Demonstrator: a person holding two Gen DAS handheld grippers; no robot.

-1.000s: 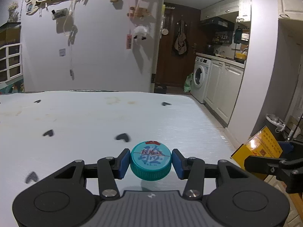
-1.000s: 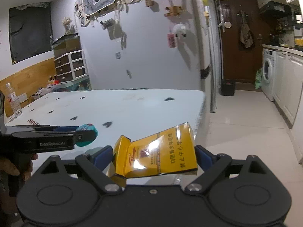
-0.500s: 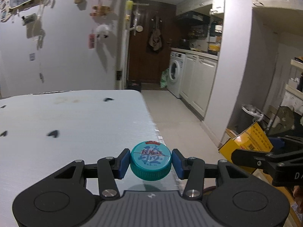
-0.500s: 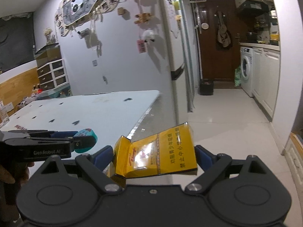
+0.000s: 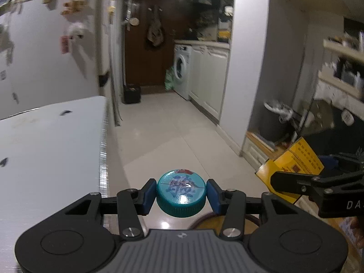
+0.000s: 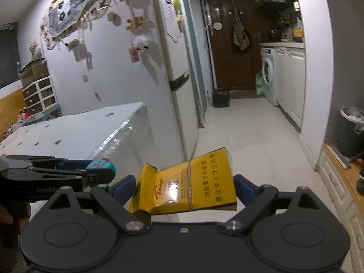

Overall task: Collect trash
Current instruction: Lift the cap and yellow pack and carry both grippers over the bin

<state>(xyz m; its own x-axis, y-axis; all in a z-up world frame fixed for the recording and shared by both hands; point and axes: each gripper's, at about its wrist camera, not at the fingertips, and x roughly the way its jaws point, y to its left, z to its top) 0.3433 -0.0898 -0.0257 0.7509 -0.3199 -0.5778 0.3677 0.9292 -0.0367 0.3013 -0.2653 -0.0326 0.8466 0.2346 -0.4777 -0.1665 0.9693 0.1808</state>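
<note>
The left claw [image 5: 181,196] is clamped on the round teal plastic bottle cap [image 5: 180,193], held flat above the tiled floor [image 5: 163,141] just past the white surface [image 5: 50,150]. The right claw [image 6: 184,187] pinches a crumpled yellow cigarette pack [image 6: 193,183] by its ends, likely so both pieces reach the dark bin with a white liner [image 6: 351,134] together.

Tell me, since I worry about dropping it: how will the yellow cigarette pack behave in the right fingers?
The yellow cigarette pack looks like thin card with its lid open, so probably light and crushable. Gripped tilted by the right gripper, it might twist.
</note>
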